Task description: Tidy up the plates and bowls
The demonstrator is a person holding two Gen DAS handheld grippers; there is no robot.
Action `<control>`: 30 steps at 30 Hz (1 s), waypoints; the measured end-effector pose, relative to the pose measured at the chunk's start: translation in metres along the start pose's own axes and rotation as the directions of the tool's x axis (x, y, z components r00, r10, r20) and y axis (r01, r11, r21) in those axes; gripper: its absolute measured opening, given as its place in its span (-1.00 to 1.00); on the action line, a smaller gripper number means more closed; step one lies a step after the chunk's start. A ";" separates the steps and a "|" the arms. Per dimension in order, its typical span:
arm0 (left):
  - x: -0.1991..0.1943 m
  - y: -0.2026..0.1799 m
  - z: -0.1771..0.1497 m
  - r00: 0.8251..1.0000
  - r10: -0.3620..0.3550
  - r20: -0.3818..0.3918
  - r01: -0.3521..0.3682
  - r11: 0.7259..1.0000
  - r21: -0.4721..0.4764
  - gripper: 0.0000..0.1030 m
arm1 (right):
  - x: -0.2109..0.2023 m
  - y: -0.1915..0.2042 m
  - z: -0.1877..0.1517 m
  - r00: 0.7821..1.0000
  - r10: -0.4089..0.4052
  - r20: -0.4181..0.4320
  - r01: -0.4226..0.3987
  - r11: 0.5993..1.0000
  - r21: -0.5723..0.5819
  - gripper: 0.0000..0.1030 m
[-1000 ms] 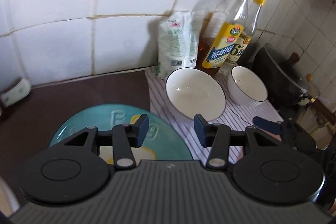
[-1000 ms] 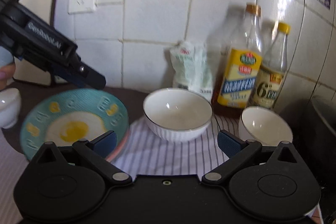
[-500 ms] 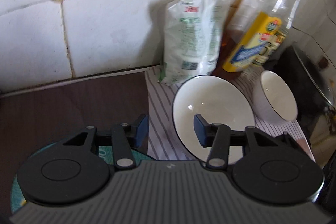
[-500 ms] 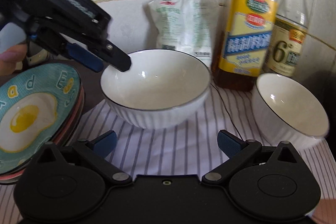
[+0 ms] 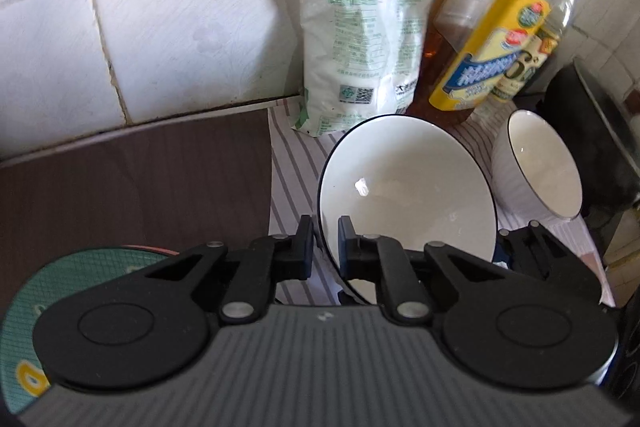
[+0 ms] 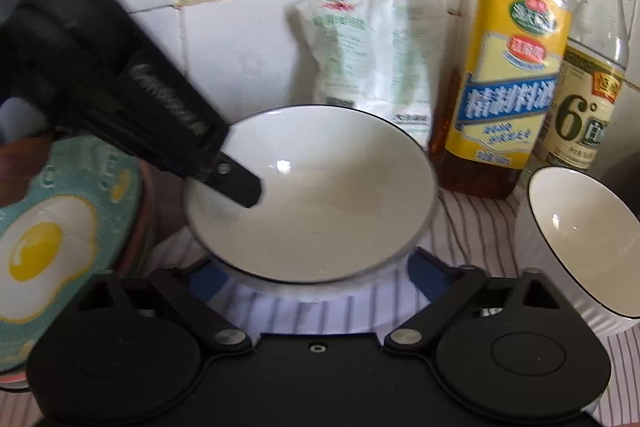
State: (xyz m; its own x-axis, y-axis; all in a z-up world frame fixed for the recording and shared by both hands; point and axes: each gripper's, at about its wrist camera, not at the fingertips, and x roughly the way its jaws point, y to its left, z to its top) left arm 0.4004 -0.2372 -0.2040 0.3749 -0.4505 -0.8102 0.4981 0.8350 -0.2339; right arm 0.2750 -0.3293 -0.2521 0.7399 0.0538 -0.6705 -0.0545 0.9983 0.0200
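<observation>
A large white bowl with a dark rim [image 5: 408, 187] [image 6: 316, 187] is on the striped cloth [image 5: 292, 163]. My left gripper [image 5: 324, 247] is shut on its near-left rim, one finger inside and one outside; it shows from the side in the right wrist view [image 6: 236, 183]. My right gripper [image 6: 316, 275] is open, its blue pads either side of the bowl's base. A smaller white bowl [image 5: 540, 163] [image 6: 584, 243] stands to the right. A teal fried-egg plate [image 5: 52, 291] [image 6: 52, 231] tops a stack at the left.
A white pouch [image 5: 360, 35] [image 6: 368, 43], an oil bottle [image 5: 492, 39] [image 6: 508, 83] and a vinegar bottle [image 6: 588, 83] stand against the tiled wall behind the bowls. A dark pot [image 5: 592, 131] is at the far right. Brown countertop [image 5: 140, 179] lies left.
My left gripper has moved right from over the plate and closed on the large bowl's rim. My right gripper has moved forward until its open fingers flank the bowl's base.
</observation>
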 end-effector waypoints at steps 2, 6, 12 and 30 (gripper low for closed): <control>-0.005 -0.004 0.000 1.000 0.006 0.002 -0.007 1.000 0.018 -0.80 | -0.003 -0.001 -0.001 1.000 0.004 0.012 -0.004 1.000 0.021 0.78; -0.021 -0.006 0.001 1.000 0.002 0.003 -0.003 1.000 0.028 -0.80 | -0.017 0.007 0.000 0.999 -0.012 0.035 0.010 0.999 0.034 0.77; -0.060 -0.005 0.002 1.000 -0.006 0.026 0.005 0.999 0.034 -0.80 | -0.047 0.023 0.016 0.997 -0.044 0.059 0.043 0.999 0.016 0.77; -0.234 0.070 -0.033 0.996 0.041 0.079 -0.037 0.998 -0.054 -0.79 | -0.153 0.141 0.069 0.990 0.053 0.134 -0.028 0.983 -0.181 0.77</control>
State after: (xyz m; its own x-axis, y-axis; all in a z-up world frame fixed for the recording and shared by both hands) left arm 0.3218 -0.0633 -0.0487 0.4560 -0.4392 -0.7740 0.4410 0.8669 -0.2321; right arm 0.2004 -0.1958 -0.0950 0.8193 0.1094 -0.5629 -0.1961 0.9759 -0.0957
